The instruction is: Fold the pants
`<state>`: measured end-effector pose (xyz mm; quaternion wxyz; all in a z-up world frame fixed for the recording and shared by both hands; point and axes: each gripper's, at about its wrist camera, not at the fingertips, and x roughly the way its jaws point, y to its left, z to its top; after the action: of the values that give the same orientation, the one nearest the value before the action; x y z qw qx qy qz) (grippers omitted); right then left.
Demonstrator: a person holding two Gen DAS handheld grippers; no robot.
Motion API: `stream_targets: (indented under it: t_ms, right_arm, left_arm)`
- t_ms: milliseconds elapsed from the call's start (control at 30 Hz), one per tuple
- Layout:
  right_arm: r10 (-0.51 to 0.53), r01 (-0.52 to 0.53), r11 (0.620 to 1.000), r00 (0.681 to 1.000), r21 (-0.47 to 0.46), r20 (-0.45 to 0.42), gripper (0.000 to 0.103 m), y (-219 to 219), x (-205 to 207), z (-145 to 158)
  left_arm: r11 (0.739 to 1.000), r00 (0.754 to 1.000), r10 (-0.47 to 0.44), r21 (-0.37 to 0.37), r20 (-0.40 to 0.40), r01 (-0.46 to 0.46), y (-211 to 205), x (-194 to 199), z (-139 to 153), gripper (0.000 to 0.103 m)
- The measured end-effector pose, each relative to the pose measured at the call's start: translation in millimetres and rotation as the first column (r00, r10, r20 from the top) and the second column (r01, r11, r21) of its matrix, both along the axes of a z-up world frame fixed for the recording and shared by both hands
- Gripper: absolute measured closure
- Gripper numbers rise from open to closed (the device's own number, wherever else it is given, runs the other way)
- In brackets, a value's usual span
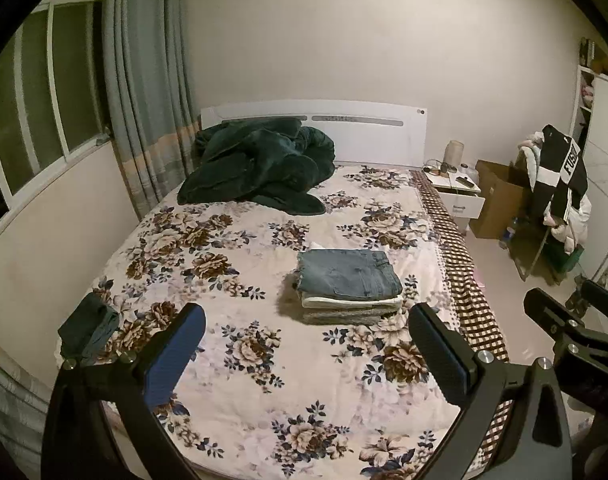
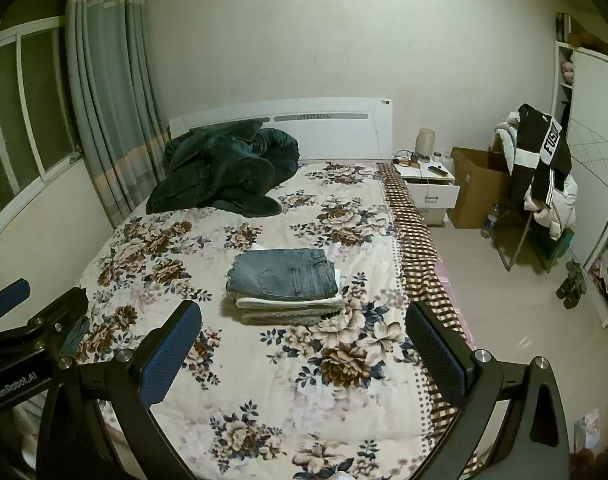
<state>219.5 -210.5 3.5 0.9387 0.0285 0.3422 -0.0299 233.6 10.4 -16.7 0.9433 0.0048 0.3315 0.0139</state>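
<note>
Folded blue jeans lie on top of a small stack of folded light garments in the middle of the floral bed. The jeans and the stack also show in the right wrist view. A dark crumpled garment lies at the bed's left edge. My left gripper is open and empty, held above the foot of the bed, short of the stack. My right gripper is open and empty, beside the left one. The left gripper shows at the right view's left edge.
A dark green blanket is heaped near the white headboard. A nightstand, a cardboard box and a chair piled with clothes stand right of the bed. Curtains and a window are on the left.
</note>
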Motion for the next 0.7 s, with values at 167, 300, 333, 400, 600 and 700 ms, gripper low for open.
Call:
stream_targets:
  t_ms: [167, 300, 333, 400, 600, 700]
  right_arm:
    - [-0.002, 0.002, 1.0, 1.0, -0.001, 0.0, 0.0, -1.0, 0.8, -0.4]
    - [-0.001, 0.001, 1.0, 1.0, 0.001, 0.0, 0.0, -1.3, 0.6, -0.8]
    - [-0.001, 0.001, 1.0, 1.0, -0.002, 0.0, 0.0, -1.2, 0.6, -1.0]
    - [-0.002, 0.002, 1.0, 1.0, -0.004, -0.001, 0.0, -0.5, -1.2, -1.2]
    - [-0.006, 0.006, 1.0, 1.0, -0.005, -0.002, 0.0, 3.8, -2.0, 0.7]
    - [-0.006, 0.006, 1.0, 1.0, -0.004, 0.0, 0.0, 5.0, -2.4, 0.4]
  left_arm:
    - [1.0, 1.0, 0.0, -0.002, 0.0, 0.0, 1.8, 0.5, 0.4, 0.0]
    - [1.0, 1.0, -0.001, -0.002, -0.001, 0.001, 2.2, -0.3, 0.4, 0.0]
    - [1.0, 1.0, -0.001, 0.0, 0.0, 0.001, 2.2, 0.1, 0.3, 0.0]
    - [1.0, 1.0, -0.002, -0.001, 0.002, 0.002, 2.4, 0.1, 0.6, 0.0]
    - [1.0, 1.0, 0.0, 0.003, -0.001, 0.0, 3.3, -0.3, 1.7, 0.0]
    - [1.0, 1.0, -0.001, 0.002, -0.001, 0.001, 3.5, -1.6, 2.2, 0.0]
